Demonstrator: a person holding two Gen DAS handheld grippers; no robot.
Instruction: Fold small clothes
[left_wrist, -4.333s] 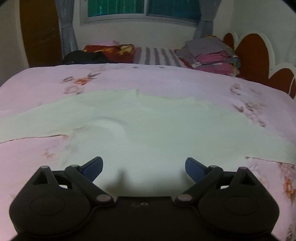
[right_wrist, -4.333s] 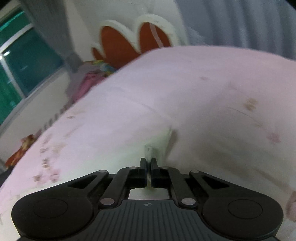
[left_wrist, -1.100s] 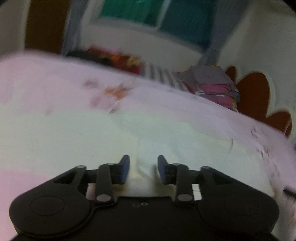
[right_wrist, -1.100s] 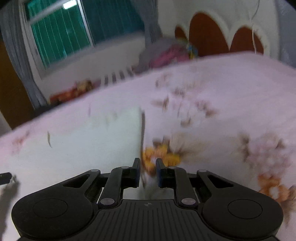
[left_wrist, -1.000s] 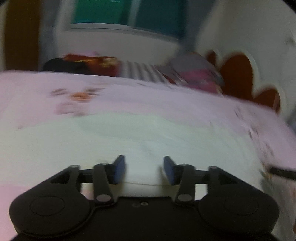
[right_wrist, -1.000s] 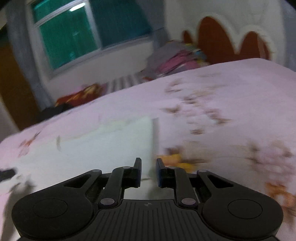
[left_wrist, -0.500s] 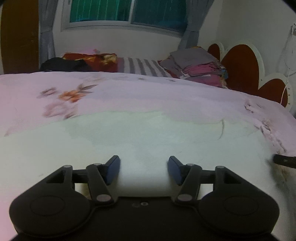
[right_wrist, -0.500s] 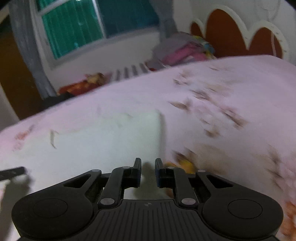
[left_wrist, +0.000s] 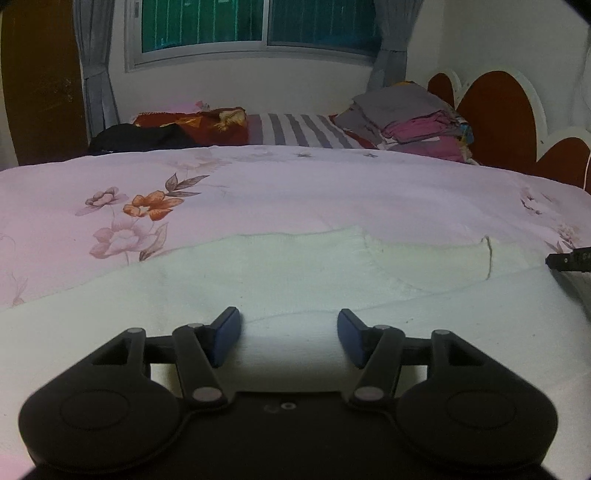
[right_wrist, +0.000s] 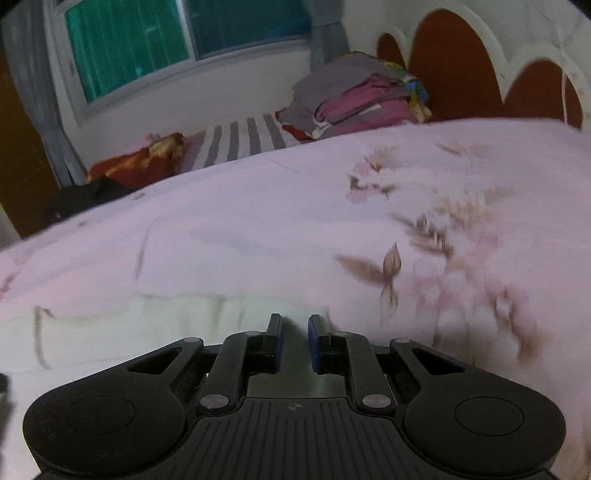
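Note:
A pale cream garment (left_wrist: 280, 273) lies flat on the pink floral bedspread (left_wrist: 258, 184). My left gripper (left_wrist: 288, 332) is open and empty, low over the garment's near part. In the right wrist view the garment (right_wrist: 166, 317) lies at lower left, with its right edge by my fingers. My right gripper (right_wrist: 294, 336) is open by a narrow gap and holds nothing, just over that edge. The right gripper's tip shows at the right edge of the left wrist view (left_wrist: 569, 260).
A stack of folded grey and pink clothes (left_wrist: 410, 118) sits at the far right by the red headboard (left_wrist: 498, 122). A striped cloth (left_wrist: 295, 129), a red patterned cloth (left_wrist: 199, 123) and a black item (left_wrist: 136, 138) lie along the far side under the window.
The left gripper has opened wider and steadied over the garment. The right gripper has let go of the garment's edge, opened slightly and moved forward along its right edge.

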